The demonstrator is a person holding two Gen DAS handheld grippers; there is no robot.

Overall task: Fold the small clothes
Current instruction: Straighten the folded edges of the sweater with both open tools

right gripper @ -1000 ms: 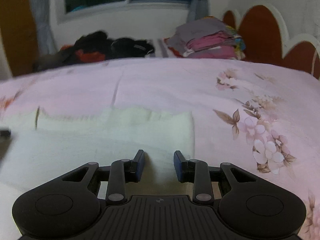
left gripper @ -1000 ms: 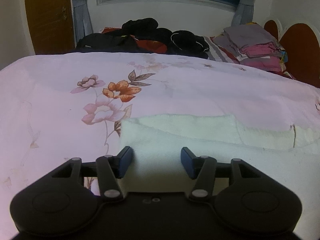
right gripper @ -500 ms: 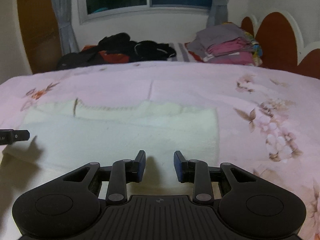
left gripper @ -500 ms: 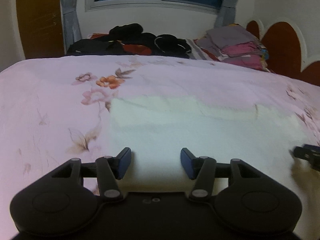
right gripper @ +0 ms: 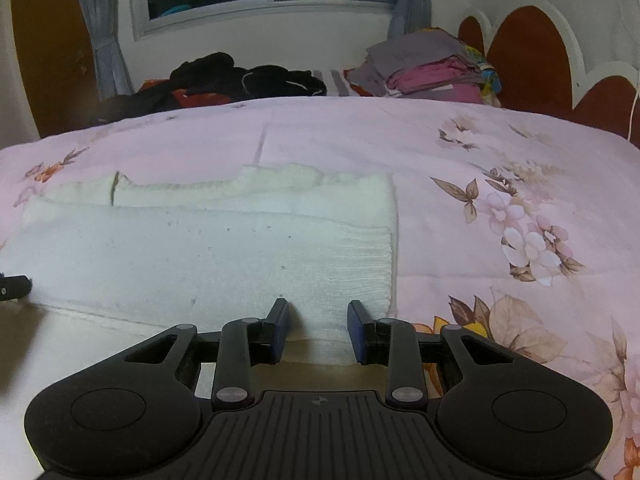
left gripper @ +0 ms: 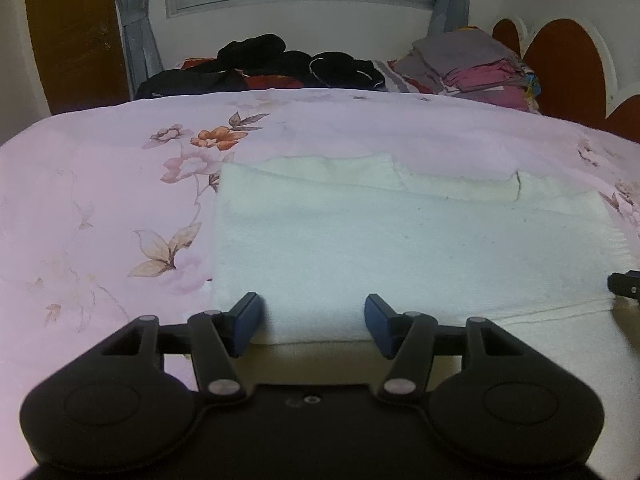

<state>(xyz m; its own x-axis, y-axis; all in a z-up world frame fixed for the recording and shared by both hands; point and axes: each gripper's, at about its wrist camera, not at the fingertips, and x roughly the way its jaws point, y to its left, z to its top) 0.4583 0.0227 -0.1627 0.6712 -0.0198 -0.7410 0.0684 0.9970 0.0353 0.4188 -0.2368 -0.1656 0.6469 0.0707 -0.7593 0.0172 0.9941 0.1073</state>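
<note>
A white knitted garment (left gripper: 400,240) lies flat on the pink flowered bedspread (left gripper: 100,200), folded over so a top layer covers most of it. It also shows in the right wrist view (right gripper: 208,248). My left gripper (left gripper: 312,322) is open and empty, its tips just above the garment's near left edge. My right gripper (right gripper: 318,326) is open and empty over the near right corner. The right gripper's tip shows at the right edge of the left wrist view (left gripper: 624,286). The left one shows at the left edge of the right wrist view (right gripper: 14,286).
A heap of dark clothes (left gripper: 272,64) lies at the far side of the bed. A stack of folded grey and pink clothes (left gripper: 476,68) sits at the far right by the red headboard (left gripper: 564,60). A window and curtains are behind.
Both grippers have drawn back toward the near edge of the garment and stayed open. The garment lies the same.
</note>
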